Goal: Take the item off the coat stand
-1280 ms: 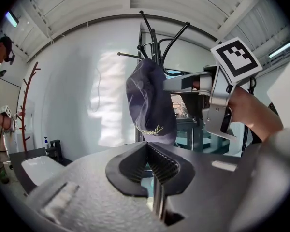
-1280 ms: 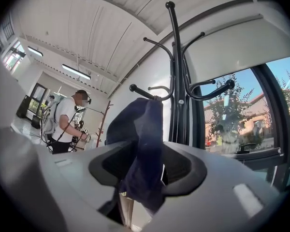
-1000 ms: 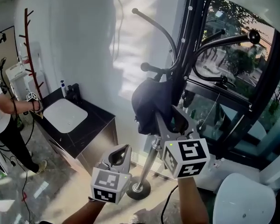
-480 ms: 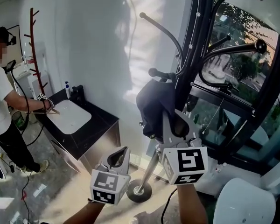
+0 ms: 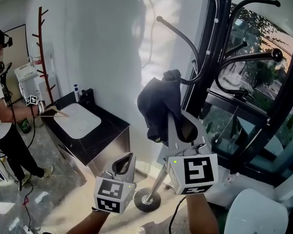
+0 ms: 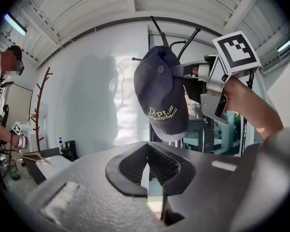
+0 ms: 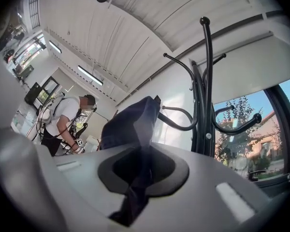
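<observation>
A dark navy cap (image 5: pixel 158 106) with pale lettering (image 6: pixel 162 93) hangs beside the black coat stand (image 5: pixel 219 43). Its crown lies over the tip of a low curved hook (image 5: pixel 188 79); I cannot tell whether it still rests on that hook. My right gripper (image 5: pixel 172 123) is shut on the cap's lower edge, and dark cloth runs between its jaws (image 7: pixel 142 151). My left gripper (image 5: pixel 127 160) hangs lower and to the left, apart from the cap, jaws shut with nothing between them (image 6: pixel 147 149). The stand's round base (image 5: pixel 146 199) is on the floor just behind the left gripper.
A person (image 5: pixel 2 106) at the far left holds another gripper over a black counter with a white basin (image 5: pixel 80 121). A reddish wooden rack (image 5: pixel 45 57) stands by the white wall. A large window (image 5: pixel 254 82) lies behind the stand, with a white rounded object (image 5: pixel 256 211) at lower right.
My right gripper has closed on the cap's lower edge. The cap has risen and now covers the hook's knob. The left gripper has stayed where it was.
</observation>
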Action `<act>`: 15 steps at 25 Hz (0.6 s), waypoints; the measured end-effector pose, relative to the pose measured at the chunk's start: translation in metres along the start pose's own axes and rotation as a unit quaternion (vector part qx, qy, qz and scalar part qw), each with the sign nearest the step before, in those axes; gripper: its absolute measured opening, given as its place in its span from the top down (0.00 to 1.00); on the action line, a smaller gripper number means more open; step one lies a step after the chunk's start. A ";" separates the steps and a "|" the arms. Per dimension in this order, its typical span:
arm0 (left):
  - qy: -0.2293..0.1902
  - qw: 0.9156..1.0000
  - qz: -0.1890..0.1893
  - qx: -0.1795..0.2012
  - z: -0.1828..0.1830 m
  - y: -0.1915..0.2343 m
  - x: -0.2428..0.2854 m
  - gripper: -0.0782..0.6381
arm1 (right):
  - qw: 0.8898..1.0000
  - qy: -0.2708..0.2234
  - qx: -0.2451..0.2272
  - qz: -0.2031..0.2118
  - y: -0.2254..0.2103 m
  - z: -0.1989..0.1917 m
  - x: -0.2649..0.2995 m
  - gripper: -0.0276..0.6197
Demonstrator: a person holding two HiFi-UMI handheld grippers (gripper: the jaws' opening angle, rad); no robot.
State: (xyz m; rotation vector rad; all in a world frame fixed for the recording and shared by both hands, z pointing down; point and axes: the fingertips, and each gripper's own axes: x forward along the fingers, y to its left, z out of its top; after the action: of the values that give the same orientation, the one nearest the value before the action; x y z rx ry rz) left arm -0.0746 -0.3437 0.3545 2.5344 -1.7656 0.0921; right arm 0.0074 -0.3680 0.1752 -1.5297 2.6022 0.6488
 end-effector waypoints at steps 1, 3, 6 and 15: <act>-0.001 1.000 0.002 -0.001 0.001 0.001 -0.001 0.90 | 1.000 0.001 -0.004 0.004 0.002 -0.001 0.001 0.92; -0.003 1.000 0.007 -0.002 0.002 0.004 -0.005 0.90 | 1.000 0.003 -0.011 0.012 0.006 -0.005 0.004 0.92; -0.006 1.000 0.016 -0.005 0.004 0.009 -0.011 0.90 | 1.000 0.008 -0.010 0.023 0.015 -0.010 0.005 0.92; -0.010 0.999 0.045 -0.012 0.005 0.028 -0.038 0.90 | 0.999 0.028 0.023 0.040 0.058 -0.031 -0.015 0.92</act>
State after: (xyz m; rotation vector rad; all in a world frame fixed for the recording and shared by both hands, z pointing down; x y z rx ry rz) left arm -0.1138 -0.3187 0.3469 2.4473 -1.8776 0.0478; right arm -0.0292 -0.3434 0.2260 -1.4567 2.7117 0.5555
